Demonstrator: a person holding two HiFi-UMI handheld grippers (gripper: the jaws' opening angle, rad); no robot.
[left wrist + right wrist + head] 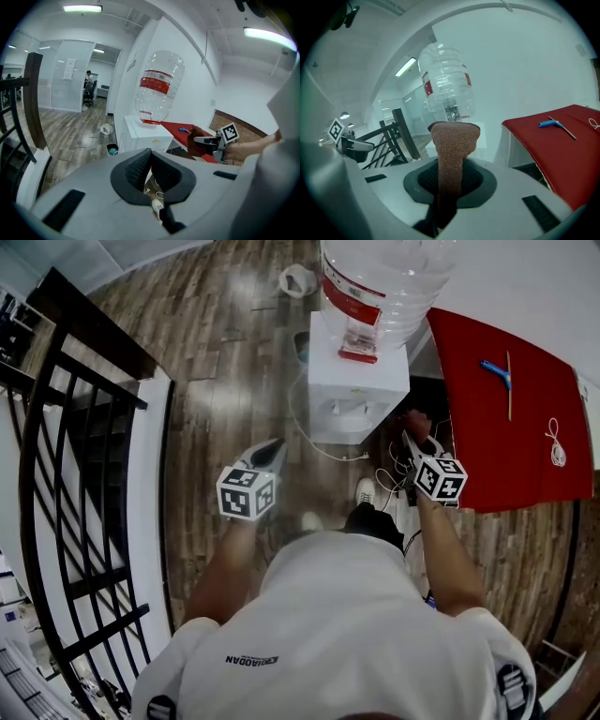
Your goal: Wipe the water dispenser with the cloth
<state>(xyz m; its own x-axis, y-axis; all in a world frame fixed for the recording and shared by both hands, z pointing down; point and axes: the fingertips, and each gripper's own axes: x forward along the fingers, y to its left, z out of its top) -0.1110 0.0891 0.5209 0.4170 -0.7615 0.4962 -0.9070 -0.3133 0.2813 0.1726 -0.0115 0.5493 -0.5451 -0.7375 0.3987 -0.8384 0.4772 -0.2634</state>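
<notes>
R tool (450, 169) clamps cloth (455, 140) nr dispenser (352, 382); L tool (149, 154) closed, empty

White water dispenser (349, 395) topped by a clear bottle (389, 277) with a red label band. Rust-brown cloth (452, 150) with a fine woven texture. Bright red tabletop (516, 442). Brown wood-plank floor (220, 362), black railing (80, 474). The left gripper (272, 452) and right gripper (413, 437) carry black-and-white checked marker cubes.

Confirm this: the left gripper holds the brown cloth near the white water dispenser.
Not quite: the right gripper holds it, not the left. The right gripper view shows the brown cloth clamped between that gripper's jaws, near the white water dispenser.
</notes>
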